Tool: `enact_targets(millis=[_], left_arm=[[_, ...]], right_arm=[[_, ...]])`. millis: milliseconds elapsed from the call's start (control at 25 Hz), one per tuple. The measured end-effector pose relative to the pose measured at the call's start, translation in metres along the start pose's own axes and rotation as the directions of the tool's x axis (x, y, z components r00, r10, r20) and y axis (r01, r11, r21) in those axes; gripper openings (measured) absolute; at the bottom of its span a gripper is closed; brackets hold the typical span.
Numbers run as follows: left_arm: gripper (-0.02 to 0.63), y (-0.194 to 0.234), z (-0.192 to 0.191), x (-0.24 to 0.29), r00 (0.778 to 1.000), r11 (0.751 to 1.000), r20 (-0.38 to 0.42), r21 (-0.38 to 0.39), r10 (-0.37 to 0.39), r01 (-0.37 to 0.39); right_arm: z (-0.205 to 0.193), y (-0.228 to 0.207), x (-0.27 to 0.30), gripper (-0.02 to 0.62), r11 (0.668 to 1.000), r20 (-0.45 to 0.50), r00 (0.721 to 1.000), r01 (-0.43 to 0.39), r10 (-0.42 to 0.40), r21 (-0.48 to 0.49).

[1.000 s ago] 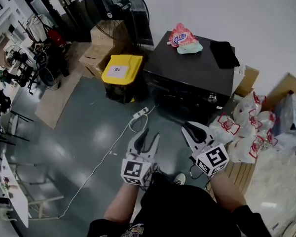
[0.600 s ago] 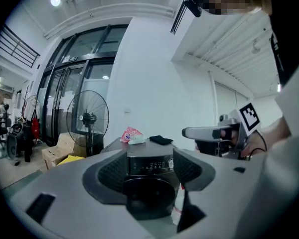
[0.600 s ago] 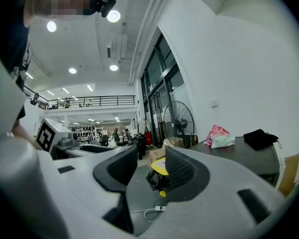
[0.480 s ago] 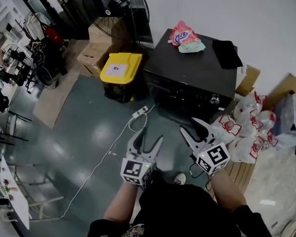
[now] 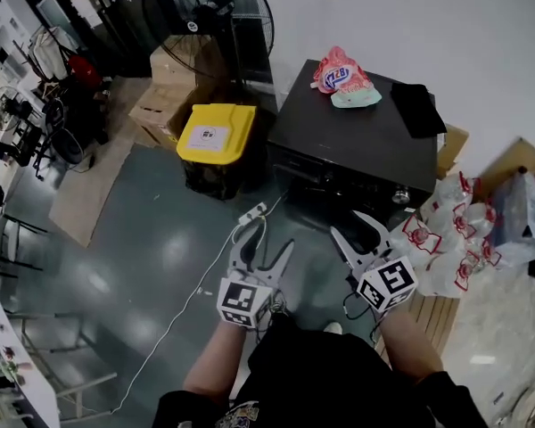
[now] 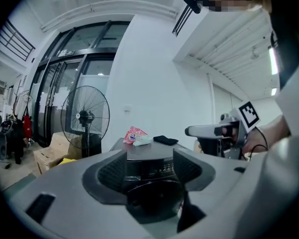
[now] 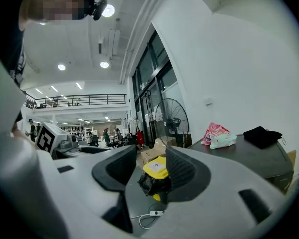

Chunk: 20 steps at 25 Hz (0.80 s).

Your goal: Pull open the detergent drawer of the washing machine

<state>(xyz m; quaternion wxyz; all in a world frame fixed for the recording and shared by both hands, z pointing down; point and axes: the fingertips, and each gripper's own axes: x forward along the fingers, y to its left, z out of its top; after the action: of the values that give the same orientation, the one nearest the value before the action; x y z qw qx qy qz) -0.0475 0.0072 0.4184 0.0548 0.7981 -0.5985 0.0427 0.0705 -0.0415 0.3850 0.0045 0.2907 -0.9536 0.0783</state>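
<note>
Both claws hang released and empty, a short way off the dark washing machine [image 5: 357,136]

The left gripper [image 5: 266,250] and right gripper [image 5: 361,234] float side by side over the glossy grey floor [image 5: 152,248], jaws just spread apart with nothing between them; the machine stands against the white wall [image 5: 428,16], front panel [image 5: 339,178] facing the claws, its detergent drawer too dark to pick out along that strip; up on its flat top lie a pink packet [image 5: 339,74] and a black cloth [image 5: 419,110]; left of it sits a yellow-lidded bin [image 5: 216,134], with cardboard boxes [image 5: 174,69] and a big standing fan [image 5: 218,12] behind; a power strip [image 5: 252,210] trails a white cable [image 5: 174,315] across the floor, and white bags [image 5: 446,243] pile up to the right
</note>
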Motion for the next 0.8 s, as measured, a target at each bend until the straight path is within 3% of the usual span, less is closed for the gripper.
enact_targets(millis=[440, 800], left_arm=[[0.265, 0.094, 0.004, 0.031, 0.994, 0.994, -0.026, 0.000, -0.106, 0.106], [0.265, 0.128, -0.006, 0.062, 0.978, 0.979, -0.053, 0.016, -0.204, 0.205]], right_arm=[[-0.006, 0.002, 0.081, 0.199, 0.993, -0.010, 0.993, 0.119, -0.119, 0.002], [-0.023, -0.011, 0.120, 0.204, 0.977, -0.029, 0.977, 0.211, -0.210, 0.011]])
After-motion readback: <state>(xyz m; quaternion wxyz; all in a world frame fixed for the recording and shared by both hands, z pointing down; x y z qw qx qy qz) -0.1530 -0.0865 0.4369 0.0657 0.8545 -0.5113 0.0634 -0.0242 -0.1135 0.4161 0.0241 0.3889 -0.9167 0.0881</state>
